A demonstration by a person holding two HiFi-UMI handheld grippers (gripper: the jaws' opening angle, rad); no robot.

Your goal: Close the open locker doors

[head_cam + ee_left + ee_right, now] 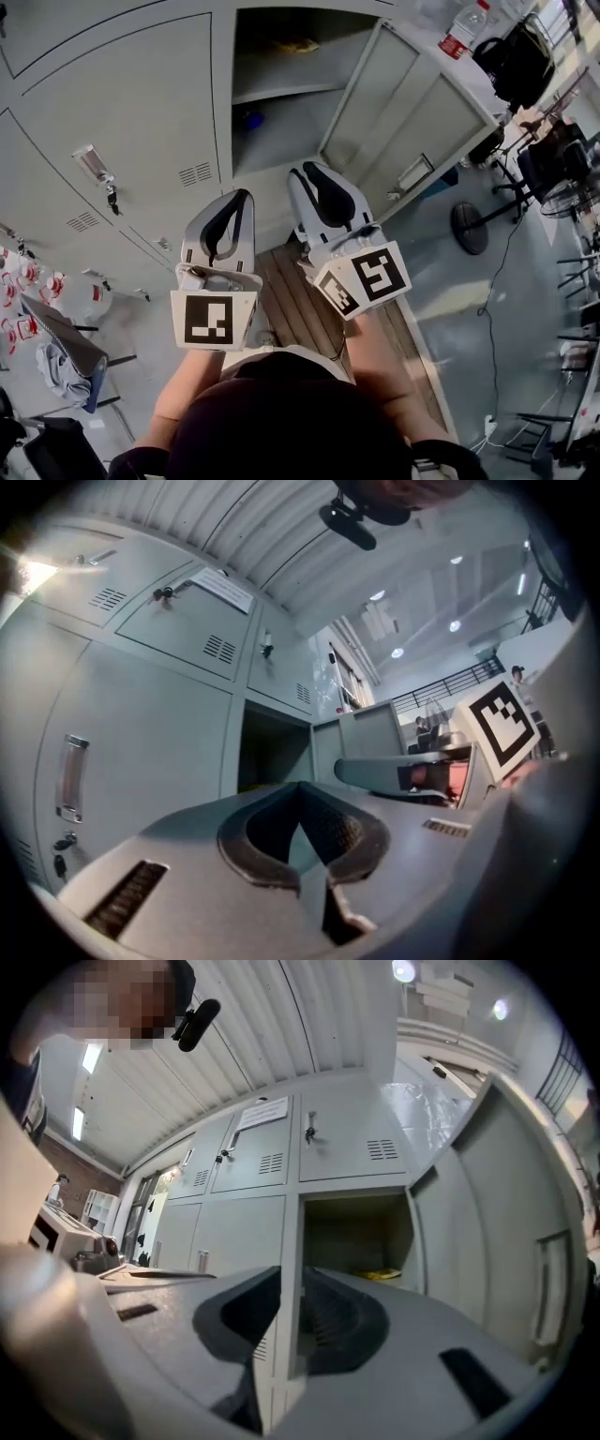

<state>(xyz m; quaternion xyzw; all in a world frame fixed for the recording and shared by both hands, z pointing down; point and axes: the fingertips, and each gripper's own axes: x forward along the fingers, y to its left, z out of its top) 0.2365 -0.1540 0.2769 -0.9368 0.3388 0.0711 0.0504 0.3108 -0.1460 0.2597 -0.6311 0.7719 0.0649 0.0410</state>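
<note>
One flat, grey metal locker door point(410, 122) — rectangular — stands open.

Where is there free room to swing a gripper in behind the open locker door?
Bare floor between the open door and the wooden platform is free. Farther right it is crowded: a round black base and an office chair.

Industrial hall: grey steel lockers point(122, 112), ribbed metal ceiling point(234, 1035), office chair point(548, 161)
</note>
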